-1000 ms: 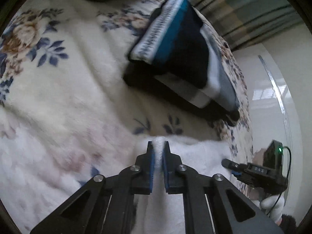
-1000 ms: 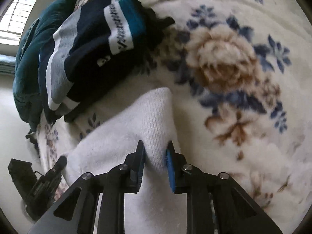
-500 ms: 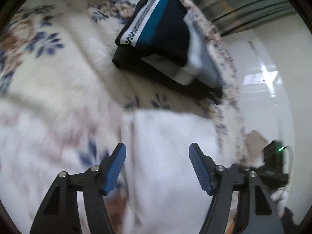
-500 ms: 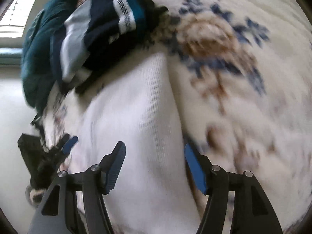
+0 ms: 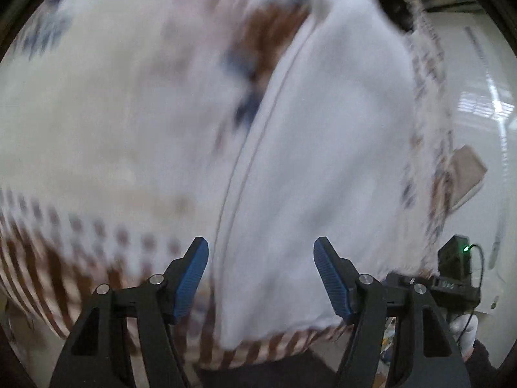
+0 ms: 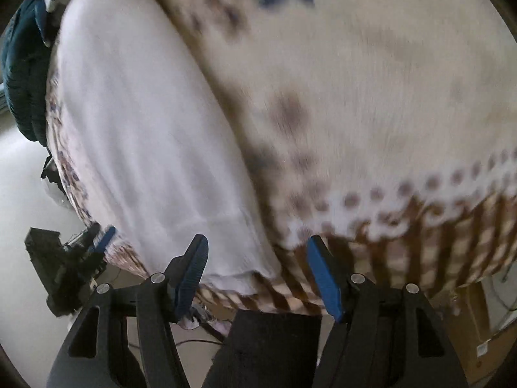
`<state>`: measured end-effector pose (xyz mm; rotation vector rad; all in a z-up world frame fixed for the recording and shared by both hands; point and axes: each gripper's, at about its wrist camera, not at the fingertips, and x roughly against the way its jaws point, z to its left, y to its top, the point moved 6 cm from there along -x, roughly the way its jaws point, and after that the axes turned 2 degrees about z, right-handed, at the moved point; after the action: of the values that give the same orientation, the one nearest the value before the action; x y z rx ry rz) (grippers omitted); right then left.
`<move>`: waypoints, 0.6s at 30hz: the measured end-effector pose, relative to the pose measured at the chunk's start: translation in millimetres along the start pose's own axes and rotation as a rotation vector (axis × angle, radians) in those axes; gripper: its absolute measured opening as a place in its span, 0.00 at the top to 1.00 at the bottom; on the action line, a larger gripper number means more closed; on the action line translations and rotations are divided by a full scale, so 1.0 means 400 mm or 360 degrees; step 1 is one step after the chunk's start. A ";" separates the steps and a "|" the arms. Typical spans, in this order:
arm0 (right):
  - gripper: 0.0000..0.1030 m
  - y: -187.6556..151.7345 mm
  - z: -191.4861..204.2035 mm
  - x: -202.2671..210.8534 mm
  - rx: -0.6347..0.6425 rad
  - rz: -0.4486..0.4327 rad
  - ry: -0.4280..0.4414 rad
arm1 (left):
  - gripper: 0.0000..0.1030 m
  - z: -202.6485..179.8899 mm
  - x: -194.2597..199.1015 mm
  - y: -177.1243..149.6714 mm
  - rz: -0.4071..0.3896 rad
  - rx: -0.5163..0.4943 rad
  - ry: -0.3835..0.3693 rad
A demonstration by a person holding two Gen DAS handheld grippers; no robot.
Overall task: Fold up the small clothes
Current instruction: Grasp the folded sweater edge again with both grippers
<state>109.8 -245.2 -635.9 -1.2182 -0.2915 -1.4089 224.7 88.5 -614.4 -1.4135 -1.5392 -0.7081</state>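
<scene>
A white knitted garment (image 5: 316, 168) lies folded in a long strip on the floral blanket (image 5: 113, 113), near the blanket's edge. It also shows in the right wrist view (image 6: 145, 135). My left gripper (image 5: 261, 278) is open and empty, held over the garment's near end. My right gripper (image 6: 257, 276) is open and empty, over the garment's near corner and the blanket's brown-striped border (image 6: 420, 252). Both views are blurred by motion.
A dark teal garment (image 6: 22, 74) lies at the blanket's far left in the right wrist view. The other gripper shows low at the right in the left wrist view (image 5: 452, 281) and low at the left in the right wrist view (image 6: 64, 262). White floor (image 5: 478, 97) lies beyond the blanket.
Both grippers let go of the white garment and opened. They have pulled back toward the blanket's near edge; the striped folded clothes have left the left wrist view.
</scene>
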 end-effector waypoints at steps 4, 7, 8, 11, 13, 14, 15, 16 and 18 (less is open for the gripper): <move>0.96 -0.039 -0.031 -0.056 -0.0027 -0.0063 0.0038 | 0.37 0.032 -0.052 -0.087 0.0083 0.0078 0.0037; 0.97 -0.104 -0.046 -0.059 -0.0020 -0.0118 -0.0049 | 0.37 0.035 -0.052 -0.115 0.0070 0.0105 0.0021; 0.97 -0.132 -0.054 -0.057 -0.0009 -0.0130 -0.0110 | 0.38 0.031 -0.046 -0.118 0.0054 0.0103 0.0021; 0.98 -0.172 -0.075 -0.074 -0.0056 -0.0102 -0.0169 | 0.56 0.027 -0.037 -0.123 0.0009 0.0057 0.0028; 0.98 -0.182 -0.063 -0.092 -0.0060 -0.0071 -0.0175 | 0.91 0.024 -0.032 -0.112 -0.0016 0.0051 0.0015; 0.98 -0.188 -0.050 -0.086 -0.0040 -0.0068 -0.0166 | 0.92 0.025 -0.022 -0.111 -0.0042 0.0057 -0.0007; 0.98 -0.194 -0.026 -0.074 -0.0009 -0.0052 -0.0116 | 0.94 0.029 -0.005 -0.107 -0.0081 0.0065 -0.0047; 0.98 -0.200 0.012 -0.076 0.0027 -0.0049 -0.0089 | 0.94 0.028 0.019 -0.100 -0.0136 0.0081 -0.0087; 0.98 -0.230 0.076 -0.078 0.0148 -0.0032 -0.0049 | 0.94 0.032 0.055 -0.090 -0.0202 0.0120 -0.0171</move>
<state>39.6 -178.3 -604.9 -1.1643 -0.3873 -1.3796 188.3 103.0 -594.8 -1.3251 -1.7340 -0.6515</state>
